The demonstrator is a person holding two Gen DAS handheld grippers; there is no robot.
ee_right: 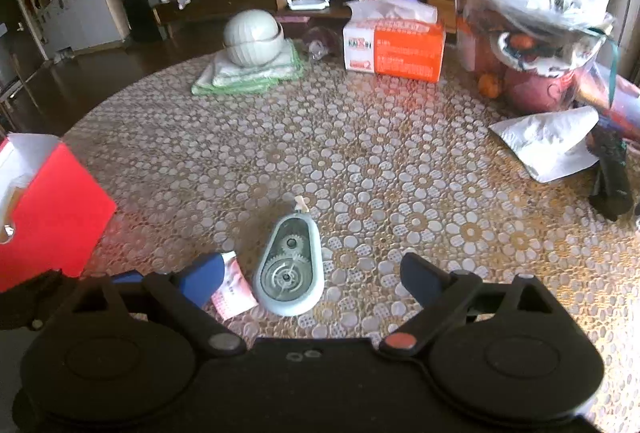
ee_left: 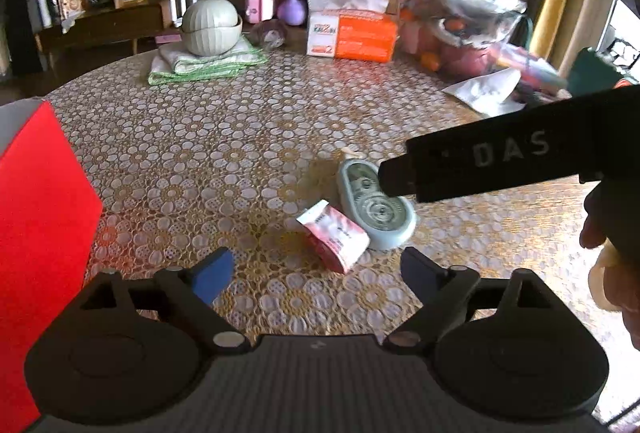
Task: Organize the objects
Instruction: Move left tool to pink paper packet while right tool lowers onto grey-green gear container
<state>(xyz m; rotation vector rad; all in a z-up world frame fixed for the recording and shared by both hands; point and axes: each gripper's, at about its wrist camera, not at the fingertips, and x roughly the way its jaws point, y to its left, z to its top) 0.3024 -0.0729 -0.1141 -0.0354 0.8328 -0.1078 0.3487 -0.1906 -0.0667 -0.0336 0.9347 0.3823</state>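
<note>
With both the left gripper [ee_left: 312, 273] and right gripper [ee_right: 308, 277] spread and empty, the light, rigid, pale-blue oval plastic tape dispenser [ee_right: 289, 265] near the tabletop's [ee_right: 400, 161] near edge probably grips best across its narrow sides.

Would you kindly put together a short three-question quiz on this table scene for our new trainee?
1. True or false: the pink sachet lies touching the pale blue correction tape dispenser.
2. What rests on the folded green-edged cloth? A) a tissue box B) a pale ribbed lidded bowl C) a red box
3. In a word, how do the jaws of the left gripper and the right gripper stand?

Key
1. True: the sachet's edge meets the dispenser's side in both views.
2. B: the bowl sits on the cloth; the orange tissue box stands apart on the table.
3. Open, both holding nothing.
</note>
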